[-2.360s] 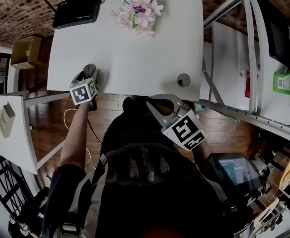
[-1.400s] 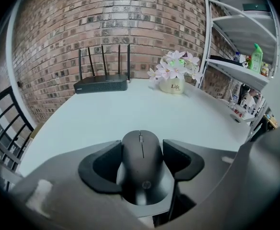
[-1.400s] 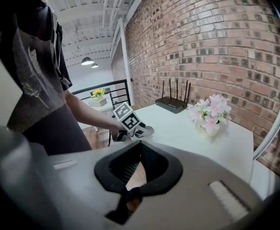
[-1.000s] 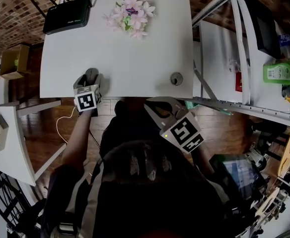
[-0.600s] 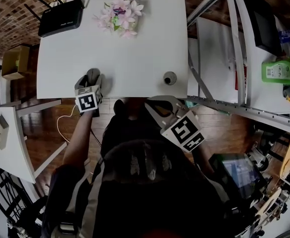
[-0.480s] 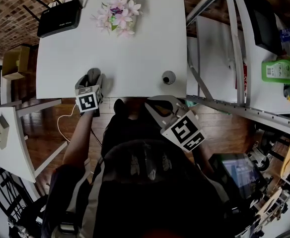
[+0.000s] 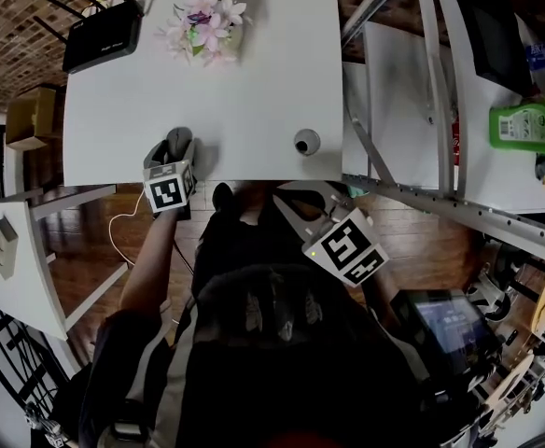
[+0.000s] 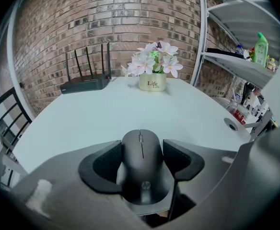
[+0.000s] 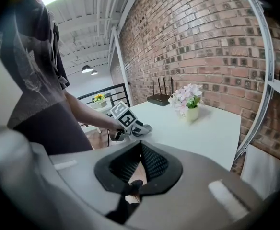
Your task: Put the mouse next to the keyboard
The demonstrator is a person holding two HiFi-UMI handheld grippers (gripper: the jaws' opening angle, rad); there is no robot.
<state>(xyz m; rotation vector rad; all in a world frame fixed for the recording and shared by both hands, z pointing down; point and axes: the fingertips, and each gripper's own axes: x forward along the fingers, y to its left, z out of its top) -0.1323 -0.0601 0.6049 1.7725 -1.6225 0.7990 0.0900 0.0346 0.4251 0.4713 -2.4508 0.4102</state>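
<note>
A black mouse (image 8: pixel 140 166) sits between the pads of my left gripper (image 8: pixel 141 150), which is shut on it. That gripper (image 7: pixel 177 144) is at the near edge of the white table (image 7: pixel 244 82), towards its left side, with the mouse just above or on the surface. My right gripper (image 7: pixel 289 194) hangs off the table in front of the person's body. Its jaws (image 9: pixel 139 150) are shut with nothing between them. No keyboard shows in any view.
A black router (image 7: pixel 102 40) with antennas stands at the table's far left corner. A pot of pink flowers (image 7: pixel 201 21) stands at the far middle. A round cable hole (image 7: pixel 305 142) is near the front right edge. A metal shelf rack with a green bottle (image 7: pixel 524 127) stands to the right.
The head camera has drifted, so the table sits further left in the picture. The left gripper stays at the table's near edge with the mouse. The right gripper has barely moved.
</note>
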